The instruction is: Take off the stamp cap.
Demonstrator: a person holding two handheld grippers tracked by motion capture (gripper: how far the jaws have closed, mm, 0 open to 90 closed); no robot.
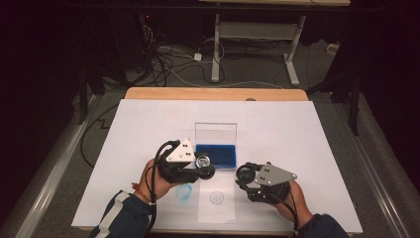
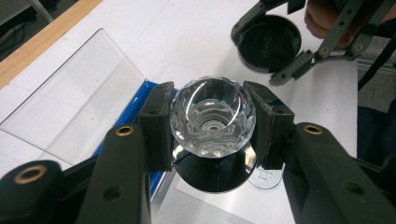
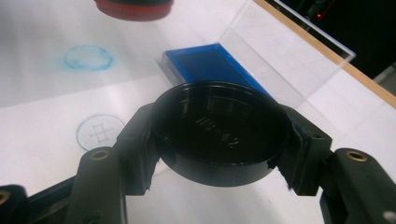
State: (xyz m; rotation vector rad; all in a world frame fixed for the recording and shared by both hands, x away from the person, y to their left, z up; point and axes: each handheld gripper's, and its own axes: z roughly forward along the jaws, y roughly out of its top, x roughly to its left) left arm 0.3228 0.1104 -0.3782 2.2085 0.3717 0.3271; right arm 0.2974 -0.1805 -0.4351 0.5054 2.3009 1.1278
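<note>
Above the paper, left tongs (image 2: pixel 212 123) clamp a crystal-handled stamp (image 2: pixel 212 116) — right tongs (image 3: pixel 219 140) grip its black cap (image 3: pixel 219 133)

we see the high view dim at its edges, the room behind nearly black, while the white sheet (image 1: pixel 277 129) takes soft light from above. in the left gripper view the faceted stamp handle (image 2: pixel 213 117) between the jaws glints with bright reflections, and the near jaws blur slightly. in the right gripper view, the paper beyond the black cap (image 3: pixel 219 133) washes out pale, and the far corners go soft.
</note>
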